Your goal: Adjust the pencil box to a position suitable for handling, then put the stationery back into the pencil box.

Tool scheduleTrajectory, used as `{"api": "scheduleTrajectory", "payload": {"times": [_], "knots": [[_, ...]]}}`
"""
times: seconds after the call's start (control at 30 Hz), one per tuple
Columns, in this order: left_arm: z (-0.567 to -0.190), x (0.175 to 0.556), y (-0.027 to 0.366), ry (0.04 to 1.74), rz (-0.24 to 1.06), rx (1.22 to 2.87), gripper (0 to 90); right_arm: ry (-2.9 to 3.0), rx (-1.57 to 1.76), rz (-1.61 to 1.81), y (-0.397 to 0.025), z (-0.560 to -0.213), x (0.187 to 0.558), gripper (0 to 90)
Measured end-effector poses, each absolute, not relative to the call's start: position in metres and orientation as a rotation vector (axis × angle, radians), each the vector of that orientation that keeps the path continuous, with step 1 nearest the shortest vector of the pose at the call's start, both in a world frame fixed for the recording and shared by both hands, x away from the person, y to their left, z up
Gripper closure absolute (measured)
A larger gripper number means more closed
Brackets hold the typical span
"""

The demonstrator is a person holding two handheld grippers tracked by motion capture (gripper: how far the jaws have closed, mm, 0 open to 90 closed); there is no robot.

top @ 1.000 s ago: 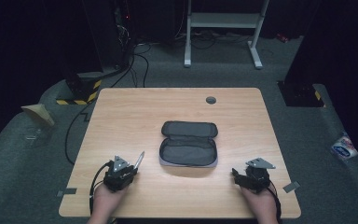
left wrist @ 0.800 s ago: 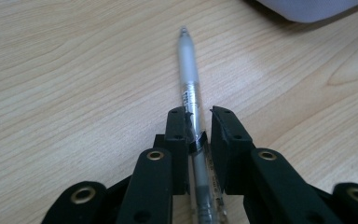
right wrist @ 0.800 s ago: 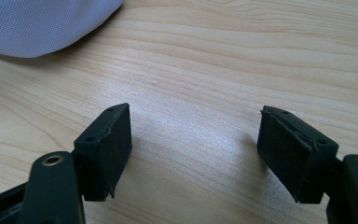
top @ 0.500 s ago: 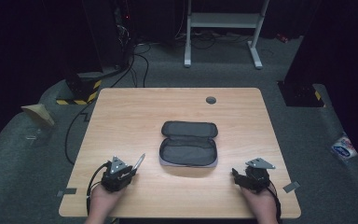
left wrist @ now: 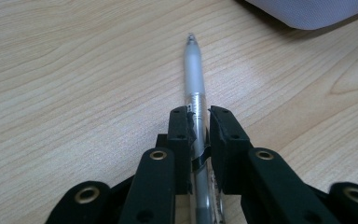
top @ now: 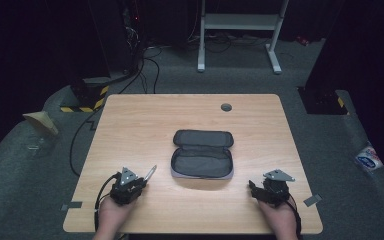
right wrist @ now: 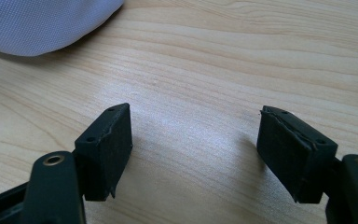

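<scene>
Pale wood-grain covers the table (top: 145,130), which stands on grey carpet in a dark room.

Nearest, at the table's front edge, the person's two hands come in from below, each holding a tool. The left hand (top: 111,214) holds the left tool (top: 139,183) near the front left corner; its jaws are clamped on a pen (top: 150,173), whose frosted, translucent barrel sticks out ahead of the jaws and points up and to the right, toward the case. In the left gripper view the pen (left wrist: 195,88) runs straight out between the two black pads, its tip just above or on the wood; which of the two I cannot tell. The right hand (top: 280,215) holds the right tool (top: 254,189) near the front right corner, its jaws standing wide apart with nothing between them; the right gripper view shows bare wood between the two pads (right wrist: 107,149).

Farther in, at the middle of the table, lies an open grey zip case (top: 202,154), its two halves spread flat, the dark lid half lying beyond the near half. It lies between the two tools and a little beyond them, touching neither. A pale corner of it shows at the top of each gripper view.

Beyond the case, near the far edge, a round grey grommet (top: 226,107) sits in the tabletop.

On the floor past the table stand a white metal frame (top: 240,30) and dark equipment with black cables (top: 147,65) trailing; yellow-and-black hazard tape (top: 87,102) lies at the left.
</scene>
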State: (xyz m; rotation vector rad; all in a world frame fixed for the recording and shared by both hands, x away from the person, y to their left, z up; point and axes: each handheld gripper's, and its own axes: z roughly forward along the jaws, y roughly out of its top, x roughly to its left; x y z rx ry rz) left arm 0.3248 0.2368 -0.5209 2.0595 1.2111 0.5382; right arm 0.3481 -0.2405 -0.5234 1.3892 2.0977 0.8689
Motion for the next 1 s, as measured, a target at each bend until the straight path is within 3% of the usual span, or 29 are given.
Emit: {"api": "scheduleTrajectory", "payload": {"times": [1.0], "knots": [[-0.501, 0.313, 0.234, 1.085, 0.610, 2.010, 79.0, 2.109, 1.414, 0.888, -0.242, -0.523, 0.349, 26.9]]}}
